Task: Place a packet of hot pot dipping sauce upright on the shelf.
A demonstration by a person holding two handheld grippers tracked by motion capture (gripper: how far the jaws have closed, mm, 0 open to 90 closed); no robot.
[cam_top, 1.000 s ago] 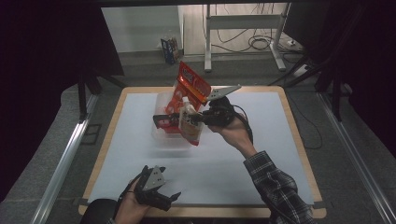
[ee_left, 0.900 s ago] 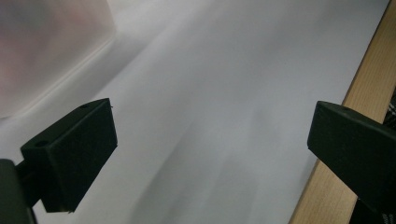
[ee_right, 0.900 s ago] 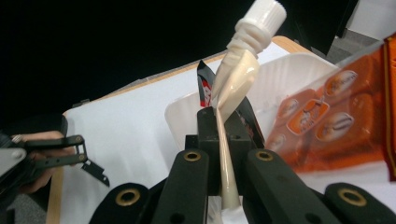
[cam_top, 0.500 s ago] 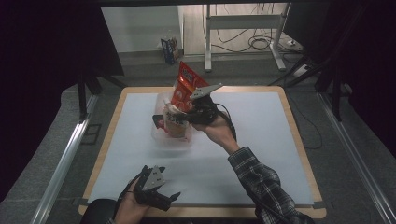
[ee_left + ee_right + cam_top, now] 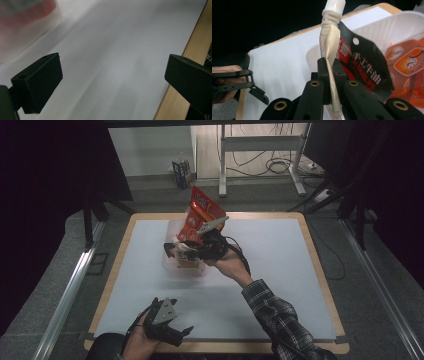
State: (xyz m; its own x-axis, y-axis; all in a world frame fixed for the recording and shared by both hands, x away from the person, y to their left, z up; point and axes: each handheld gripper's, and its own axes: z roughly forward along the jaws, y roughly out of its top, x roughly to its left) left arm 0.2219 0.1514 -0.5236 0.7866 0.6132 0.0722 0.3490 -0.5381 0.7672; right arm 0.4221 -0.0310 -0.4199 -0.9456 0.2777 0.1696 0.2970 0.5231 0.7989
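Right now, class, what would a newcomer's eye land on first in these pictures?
First, the tall red snack bag standing up out of the clear plastic tub at mid-table. Next, the right tool, shut on a cream spouted pouch with a white screw cap, over that tub. The left tool waits open at the table's near edge.

Black gripper (image 5: 329, 72), brass-ringed screw holes, plaid sleeve (image 5: 280, 315).
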